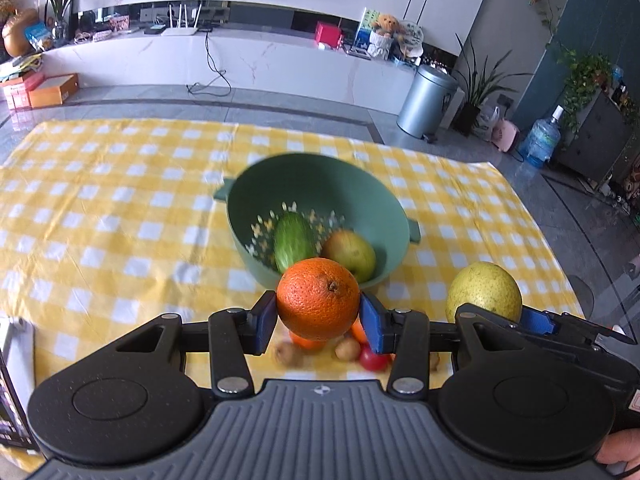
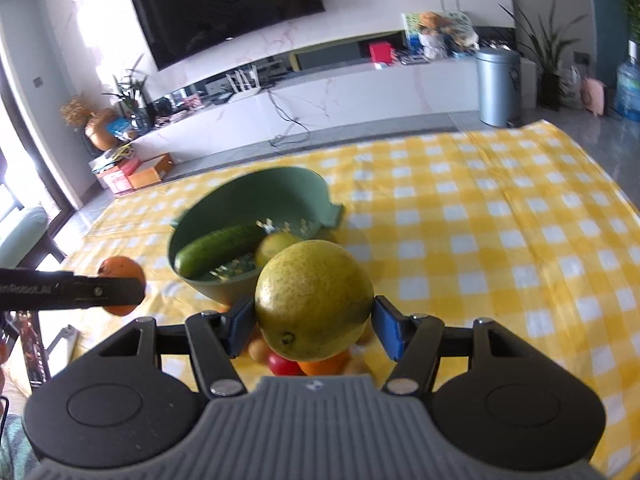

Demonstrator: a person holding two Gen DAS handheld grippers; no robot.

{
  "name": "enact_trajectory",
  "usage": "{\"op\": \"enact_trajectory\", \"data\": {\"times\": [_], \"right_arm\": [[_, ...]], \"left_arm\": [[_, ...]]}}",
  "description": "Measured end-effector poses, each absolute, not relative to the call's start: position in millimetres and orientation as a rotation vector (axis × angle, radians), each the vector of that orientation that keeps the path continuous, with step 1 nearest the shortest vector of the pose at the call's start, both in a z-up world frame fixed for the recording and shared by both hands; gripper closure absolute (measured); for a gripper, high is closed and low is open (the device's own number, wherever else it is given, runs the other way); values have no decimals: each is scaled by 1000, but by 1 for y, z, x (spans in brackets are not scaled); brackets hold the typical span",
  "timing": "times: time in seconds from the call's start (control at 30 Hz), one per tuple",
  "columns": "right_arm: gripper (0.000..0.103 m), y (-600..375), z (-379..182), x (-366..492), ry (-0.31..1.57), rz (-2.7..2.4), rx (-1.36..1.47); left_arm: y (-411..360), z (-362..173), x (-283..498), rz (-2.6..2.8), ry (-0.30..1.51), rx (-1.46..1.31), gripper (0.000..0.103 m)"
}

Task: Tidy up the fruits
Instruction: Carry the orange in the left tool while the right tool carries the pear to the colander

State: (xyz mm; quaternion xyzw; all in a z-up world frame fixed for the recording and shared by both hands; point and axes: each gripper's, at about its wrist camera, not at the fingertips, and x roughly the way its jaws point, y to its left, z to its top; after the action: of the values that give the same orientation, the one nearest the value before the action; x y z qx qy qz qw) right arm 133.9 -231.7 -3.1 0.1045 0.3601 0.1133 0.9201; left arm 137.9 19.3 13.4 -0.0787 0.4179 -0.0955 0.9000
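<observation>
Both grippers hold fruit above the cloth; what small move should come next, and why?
Probably carry the orange in the left gripper forward over the green colander, since it already holds a cucumber and is ahead.

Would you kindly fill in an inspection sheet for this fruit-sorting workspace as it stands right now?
Surface: yellow checked tablecloth, covering the table.
Job's things: green colander holds a cucumber and a yellowish fruit; small fruits and a red tomato lie on the cloth below the claws.
Clutter: nothing seen on the cloth.
Grippers: left claw shut on an orange; right claw shut on a pear.
Cables: black cable down the TV cabinet front.
Surroundings: television, metal bin, water bottle, potted plants.
</observation>
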Motion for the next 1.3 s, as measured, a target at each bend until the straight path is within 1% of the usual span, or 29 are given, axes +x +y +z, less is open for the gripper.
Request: {"op": "enact_trajectory", "data": {"times": [0.23, 0.5, 0.8, 1.1, 1.3], "right_arm": [[43, -213, 13, 155, 717, 301, 146], [43, -194, 19, 187, 736, 363, 42], [43, -183, 9, 230, 787, 391, -38], [43, -163, -7, 273, 833, 439, -116], [43, -156, -20, 302, 848, 461, -165]], "left_arm": [[23, 23, 162, -208, 854, -149, 53], [30, 16, 197, -225, 897, -154, 53], [35, 5, 240, -199, 942, -148, 53], [39, -19, 279, -165, 1072, -113, 53], [41, -34, 288, -145, 1117, -138, 53]]}}
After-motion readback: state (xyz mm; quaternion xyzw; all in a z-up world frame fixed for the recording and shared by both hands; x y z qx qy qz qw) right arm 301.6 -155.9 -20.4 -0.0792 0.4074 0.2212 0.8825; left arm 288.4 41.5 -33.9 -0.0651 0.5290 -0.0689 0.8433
